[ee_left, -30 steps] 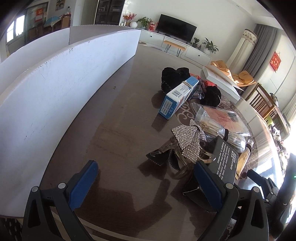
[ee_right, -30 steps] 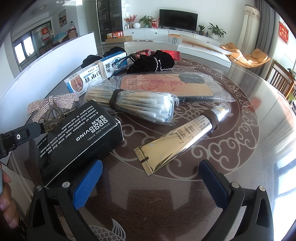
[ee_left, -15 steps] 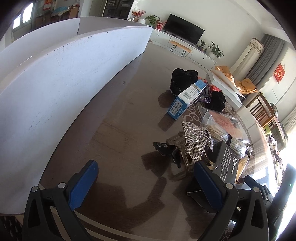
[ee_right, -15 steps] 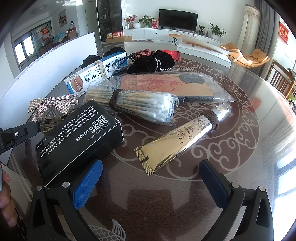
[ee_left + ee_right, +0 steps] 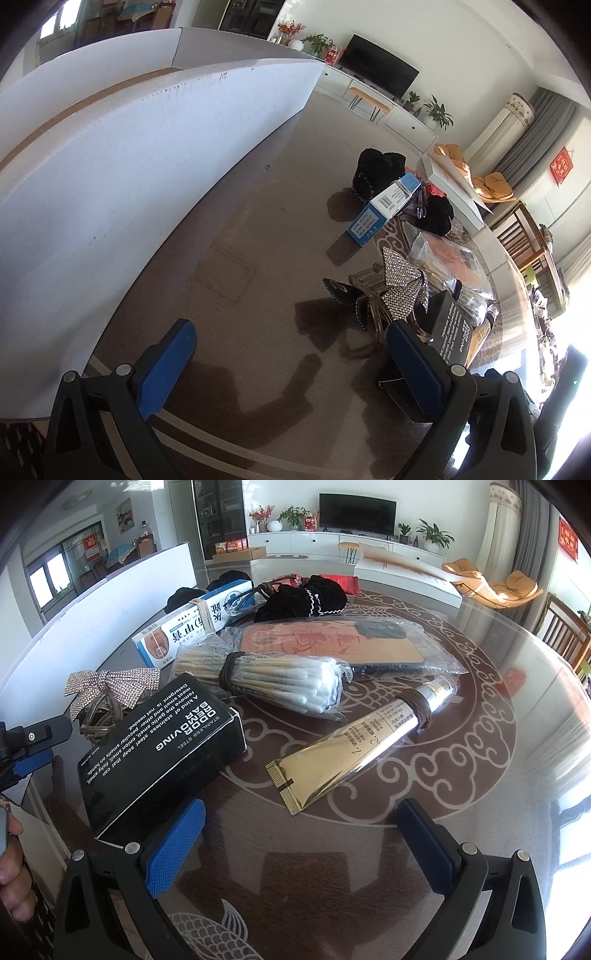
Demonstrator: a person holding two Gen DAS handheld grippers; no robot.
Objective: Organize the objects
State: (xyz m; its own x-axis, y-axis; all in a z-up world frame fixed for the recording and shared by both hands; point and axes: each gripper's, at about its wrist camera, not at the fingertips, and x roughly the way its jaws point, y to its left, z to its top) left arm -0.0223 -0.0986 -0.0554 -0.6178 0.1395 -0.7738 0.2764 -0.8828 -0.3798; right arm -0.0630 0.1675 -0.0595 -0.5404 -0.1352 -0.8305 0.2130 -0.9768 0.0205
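Boxes [image 5: 162, 760], two (one gold tube [image 5: 354, 738])

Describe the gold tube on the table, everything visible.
The glossy gold squeeze tube looks like metallic foil laminate, with a flat crimped tail nearest the camera and a silver cap at the far end. A brown elastic band wraps its neck. Small dark print, partly legible as an eye cream, runs along the body. It lies flat and diagonal on the glass-topped patterned table, apart from the black box and the bagged cotton swabs. Neither hand-held gripper touches it.
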